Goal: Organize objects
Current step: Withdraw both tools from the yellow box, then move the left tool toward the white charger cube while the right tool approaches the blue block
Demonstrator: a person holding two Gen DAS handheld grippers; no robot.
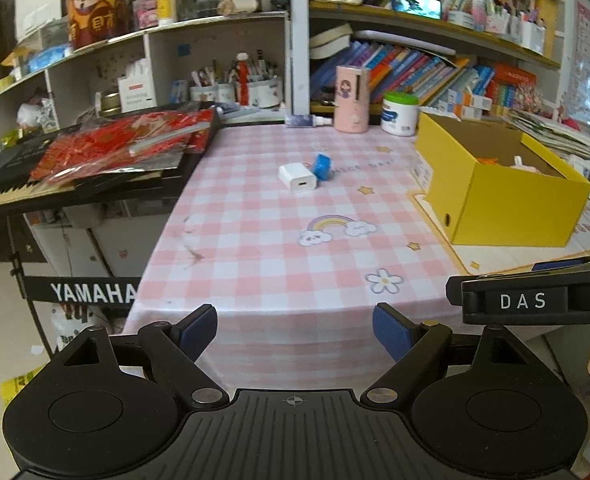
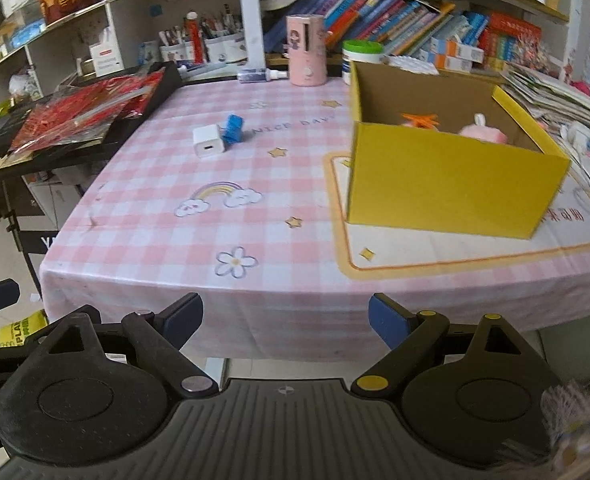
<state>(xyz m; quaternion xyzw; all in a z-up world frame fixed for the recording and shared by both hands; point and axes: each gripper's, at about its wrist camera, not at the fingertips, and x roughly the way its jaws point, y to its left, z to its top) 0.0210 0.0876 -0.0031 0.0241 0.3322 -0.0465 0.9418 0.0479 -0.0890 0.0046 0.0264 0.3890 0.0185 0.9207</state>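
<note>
table: pink checked cloth (image 2: 143,216); white charger (image 2: 207,142) touching blue clip (image 2: 233,128)
box: yellow box (image 2: 447,184) partly filled
claws: left gripper (image 1: 295,330), right gripper (image 2: 285,322) wide open, empty
step: approach; next, reach for charger

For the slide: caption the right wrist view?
Open right tool faces white charger, blue clip and yellow box.

The table (image 2: 295,184) wears a cloth of pink and white checks, printed with a pastel rainbow (image 2: 219,196), yellow stars and a white flower (image 2: 235,261) with a yellow heart. Far on it lie a white charger (image 2: 209,142) and a blue clip (image 2: 233,128). At the right stands a yellow box (image 2: 451,192), brown inside, with something orange and something pink in it. At the left, red shiny packets (image 2: 83,114) lie on a black keyboard (image 1: 11,184). The fingers (image 2: 387,320) have dark blue pads on black.
</note>
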